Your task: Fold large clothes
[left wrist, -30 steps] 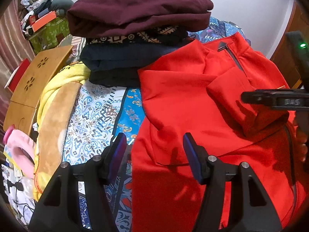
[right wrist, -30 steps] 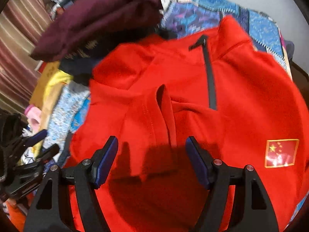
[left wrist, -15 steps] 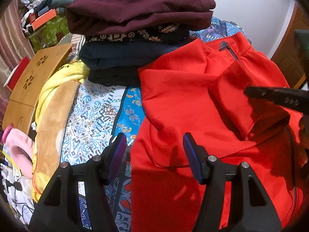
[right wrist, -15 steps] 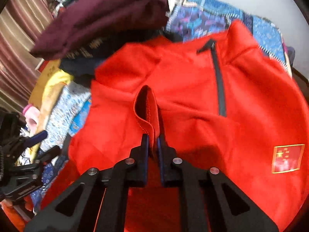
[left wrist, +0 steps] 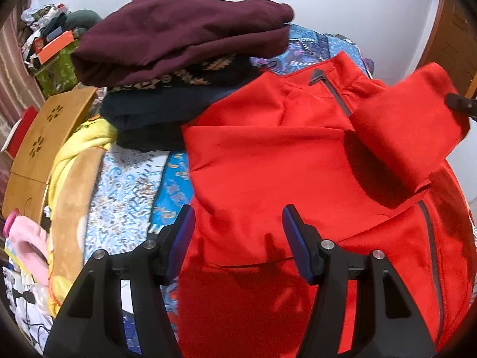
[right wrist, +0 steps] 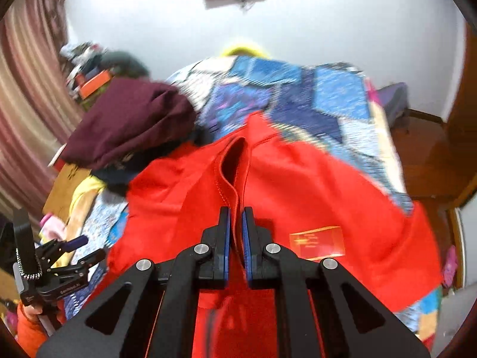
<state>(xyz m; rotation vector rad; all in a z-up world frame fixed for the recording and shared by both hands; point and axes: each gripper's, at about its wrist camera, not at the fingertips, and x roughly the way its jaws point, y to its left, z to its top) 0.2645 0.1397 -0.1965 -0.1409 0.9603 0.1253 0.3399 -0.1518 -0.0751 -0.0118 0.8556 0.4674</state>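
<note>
A red zip jacket [left wrist: 268,161] lies spread on the patterned bed cover. My right gripper [right wrist: 235,217] is shut on the cuff of the jacket's sleeve [right wrist: 234,164] and holds it lifted above the jacket body [right wrist: 313,194]. In the left wrist view the raised sleeve [left wrist: 411,128] hangs at the right, with the right gripper's tip [left wrist: 460,106] at its edge. My left gripper [left wrist: 238,223] is open and empty, low over the jacket's left side near its edge. It also shows in the right wrist view [right wrist: 80,250].
A stack of folded clothes with a maroon one on top [left wrist: 179,35] sits behind the jacket. A yellow and tan blanket [left wrist: 74,173] and a wooden board [left wrist: 41,137] lie left. The blue patterned bed cover [right wrist: 298,89] extends behind; a wooden door [right wrist: 432,164] is right.
My right gripper closed on the sleeve cuff and lifted it up and away from the jacket body. My left gripper stayed open in about the same place.
</note>
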